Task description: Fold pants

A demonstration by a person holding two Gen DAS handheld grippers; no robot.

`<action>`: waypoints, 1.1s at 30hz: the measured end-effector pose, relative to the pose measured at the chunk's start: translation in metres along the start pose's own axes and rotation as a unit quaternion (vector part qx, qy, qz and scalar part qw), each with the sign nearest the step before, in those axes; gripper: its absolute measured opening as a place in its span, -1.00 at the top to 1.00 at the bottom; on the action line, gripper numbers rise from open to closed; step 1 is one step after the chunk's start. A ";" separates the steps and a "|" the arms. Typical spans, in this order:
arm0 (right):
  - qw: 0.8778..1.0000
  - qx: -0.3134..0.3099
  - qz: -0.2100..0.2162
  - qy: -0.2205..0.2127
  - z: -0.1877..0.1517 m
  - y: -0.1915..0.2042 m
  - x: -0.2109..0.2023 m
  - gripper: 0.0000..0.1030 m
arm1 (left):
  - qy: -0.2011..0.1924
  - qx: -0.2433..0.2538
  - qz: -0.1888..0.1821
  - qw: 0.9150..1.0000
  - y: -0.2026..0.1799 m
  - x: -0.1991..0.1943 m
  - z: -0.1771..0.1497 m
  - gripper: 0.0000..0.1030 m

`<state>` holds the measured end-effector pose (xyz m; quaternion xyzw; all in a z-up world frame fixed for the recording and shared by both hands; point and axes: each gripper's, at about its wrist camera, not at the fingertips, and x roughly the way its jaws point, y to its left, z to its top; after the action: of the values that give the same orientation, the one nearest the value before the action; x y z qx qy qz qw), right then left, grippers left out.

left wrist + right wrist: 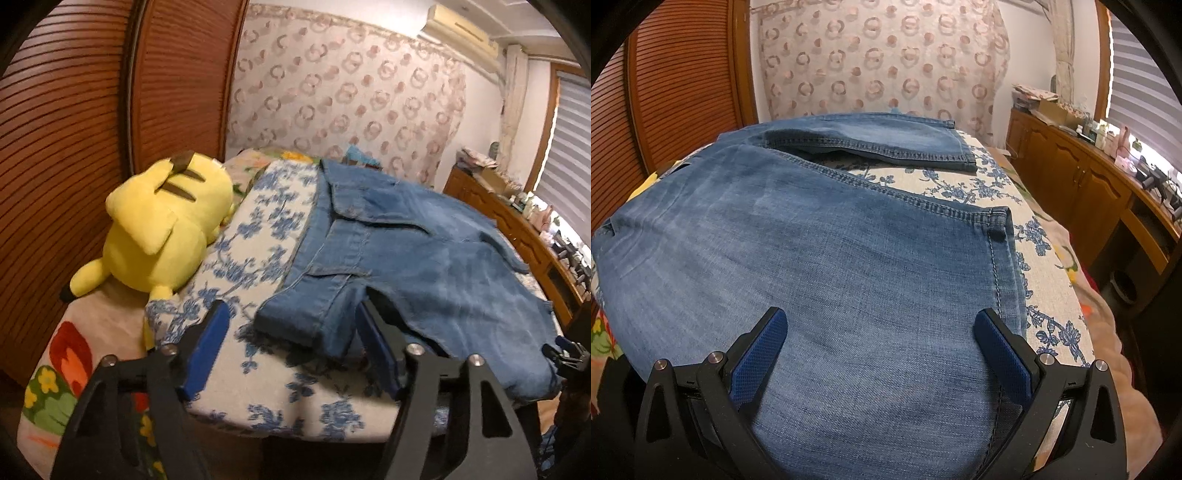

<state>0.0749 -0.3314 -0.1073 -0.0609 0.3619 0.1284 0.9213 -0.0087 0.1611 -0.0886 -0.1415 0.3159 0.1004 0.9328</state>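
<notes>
Left wrist view — left gripper [291, 325] jaws spread around jeans [406, 258] waistband corner; right gripper [881, 332] jaws spread.

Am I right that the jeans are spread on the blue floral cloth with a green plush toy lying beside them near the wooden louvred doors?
Not quite: the plush toy is yellow, not green, as the left wrist view shows. The jeans do lie on the blue floral cloth, near the wooden louvred doors.

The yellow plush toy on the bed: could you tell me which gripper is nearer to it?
Left. The left gripper stands open at the jeans' waistband, beside the plush toy. The right gripper sits over the legs, farther away.
</notes>
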 end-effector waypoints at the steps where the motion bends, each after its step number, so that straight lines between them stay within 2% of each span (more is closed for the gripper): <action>1: 1.000 0.000 0.000 0.000 0.000 0.000 0.000 -1.00 | 0.009 -0.003 0.003 1.000 0.002 0.005 -0.002 -0.19; 3: 1.000 0.000 0.000 0.000 0.000 0.000 0.000 -1.00 | 0.027 -0.007 0.006 1.000 0.005 0.016 -0.006 -0.09; 6: 1.000 0.000 0.000 0.000 0.000 0.000 0.000 -1.00 | 0.046 -0.013 0.000 0.999 0.005 0.027 -0.012 -0.08; 11: 1.000 -0.001 0.000 -0.002 0.000 0.001 0.001 -1.00 | 0.045 -0.008 0.001 0.999 0.000 0.030 -0.013 -0.08; 13: 1.000 -0.001 0.001 -0.003 0.001 0.001 0.001 -1.00 | 0.043 -0.006 -0.005 0.999 -0.001 0.032 -0.013 0.06; 14: 1.000 -0.001 0.001 -0.003 0.001 0.001 0.001 -1.00 | 0.043 -0.006 -0.008 0.999 -0.002 0.033 -0.012 0.23; 15: 1.000 -0.001 0.001 -0.002 0.001 0.002 0.001 -1.00 | 0.043 -0.006 -0.015 0.999 -0.003 0.033 -0.012 0.48; 19: 1.000 -0.004 0.003 -0.002 0.002 0.002 0.002 -1.00 | 0.028 0.017 -0.016 0.999 -0.017 0.025 -0.005 0.76; 24: 1.000 -0.004 0.003 -0.003 0.002 0.002 0.002 -1.00 | 0.005 0.042 -0.034 0.999 -0.036 0.012 0.013 0.84; 33: 1.000 -0.007 0.006 -0.001 0.004 0.005 0.004 -1.00 | -0.023 0.078 -0.053 0.995 -0.061 0.002 0.043 0.86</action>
<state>0.0792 -0.3254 -0.1068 -0.0651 0.3604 0.1366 0.9204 0.0337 0.1180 -0.0447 -0.0820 0.2935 0.0294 0.9520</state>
